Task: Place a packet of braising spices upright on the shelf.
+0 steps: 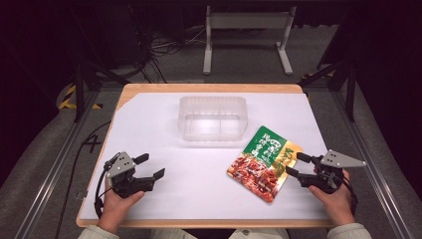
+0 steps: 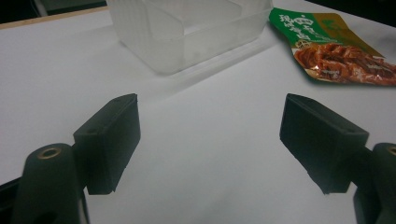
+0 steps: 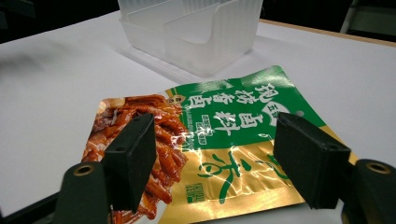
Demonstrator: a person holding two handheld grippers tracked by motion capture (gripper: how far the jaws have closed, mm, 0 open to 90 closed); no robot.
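A flat food pouch (image 1: 263, 163), green and gold with a picture of reddish-brown meat, lies on the white table sheet right of centre. It also appears in the left gripper view (image 2: 341, 49) and the right gripper view (image 3: 210, 140). My right gripper (image 1: 297, 165) is open at the pouch's right edge, its jaws just above the gold end, nothing held. My left gripper (image 1: 150, 166) is open over bare sheet at the front left, far from the pouch. A clear plastic container (image 1: 213, 117) with an inner divider stands behind, empty.
The white sheet (image 1: 189, 164) covers a wooden table (image 1: 209, 88). Metal frame rails run along both sides. A white stand (image 1: 246, 35) and cables sit on the floor beyond the far edge.
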